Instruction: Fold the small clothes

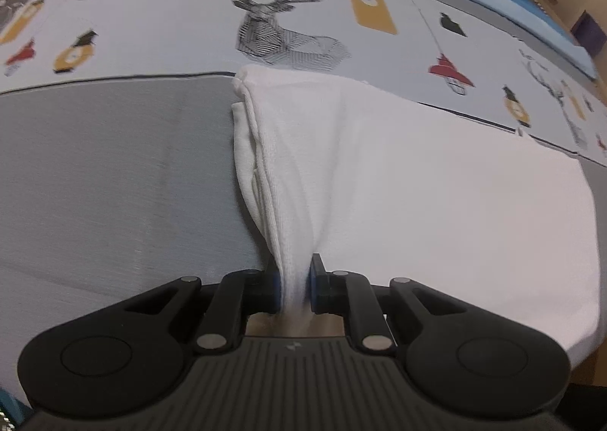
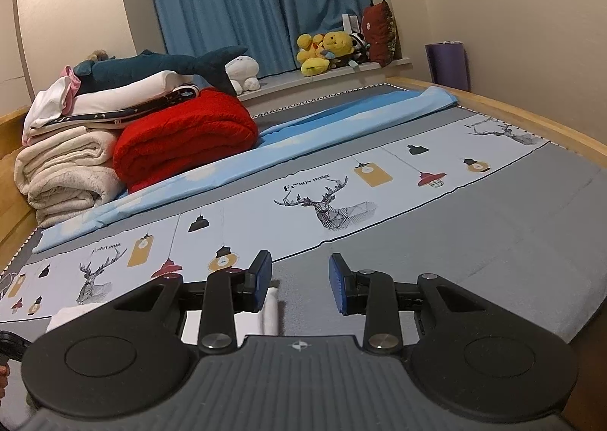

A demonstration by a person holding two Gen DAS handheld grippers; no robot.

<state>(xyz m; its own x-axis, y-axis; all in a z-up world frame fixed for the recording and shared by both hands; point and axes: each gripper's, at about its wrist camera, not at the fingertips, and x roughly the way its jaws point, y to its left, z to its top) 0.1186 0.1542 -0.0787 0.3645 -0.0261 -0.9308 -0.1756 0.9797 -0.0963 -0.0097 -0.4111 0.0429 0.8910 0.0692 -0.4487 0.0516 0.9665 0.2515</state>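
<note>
White garment in left hand-held gripper

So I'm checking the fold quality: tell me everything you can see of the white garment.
The white garment is a soft knit-looking cloth, plain and unprinted, lying on the grey part of the bed cover. Its right portion spreads flat; its left edge shows several stacked layers. A bunched section rises into the left gripper, whose jaws are shut on it. Its far edge reaches the printed band with the deer. The right gripper is open and holds nothing.
</note>
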